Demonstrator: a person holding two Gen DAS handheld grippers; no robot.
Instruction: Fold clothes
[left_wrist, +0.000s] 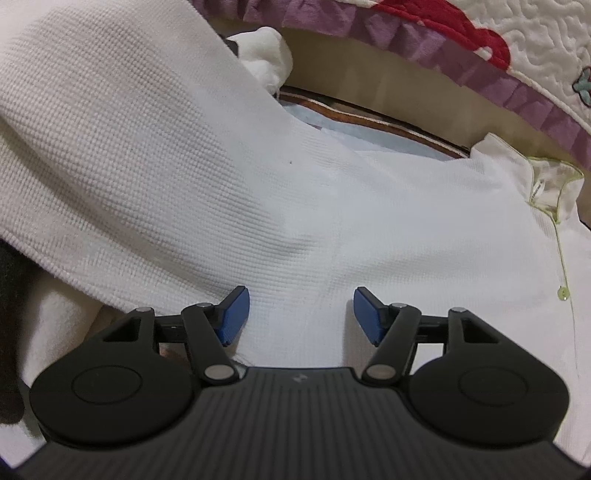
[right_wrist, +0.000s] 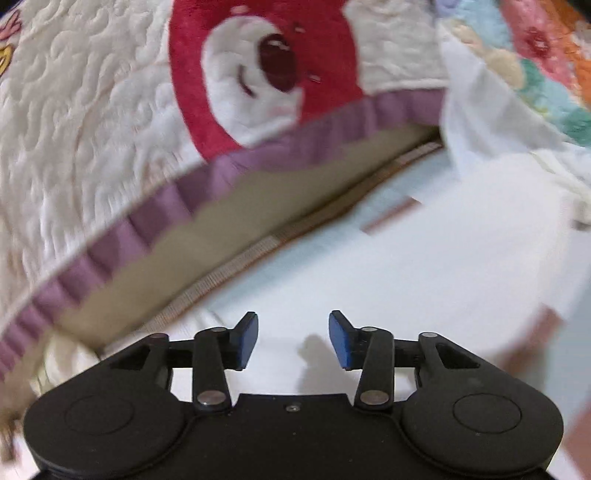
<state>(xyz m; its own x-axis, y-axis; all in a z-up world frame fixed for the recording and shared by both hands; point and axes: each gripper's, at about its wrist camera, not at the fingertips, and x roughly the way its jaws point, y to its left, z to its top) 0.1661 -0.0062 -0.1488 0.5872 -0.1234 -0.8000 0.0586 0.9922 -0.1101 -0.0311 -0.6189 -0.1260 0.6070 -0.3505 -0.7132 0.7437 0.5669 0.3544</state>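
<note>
Between folds: both my grippers hang over a white waffle-knit top spread beside a quilted blanket.

My left gripper has its fingers apart, holding nothing, just above the cloth. My right gripper, fingers also apart and empty, shows blurred. Next, I judge, comes pinching an edge to fold over.

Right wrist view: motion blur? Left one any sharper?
Right wrist view: the quilted cream blanket with a red bear face and its purple ruffle trim are streaked with blur. Left wrist view: sharp, the white waffle-knit garment shows its weave; fisheye bends both.
</note>
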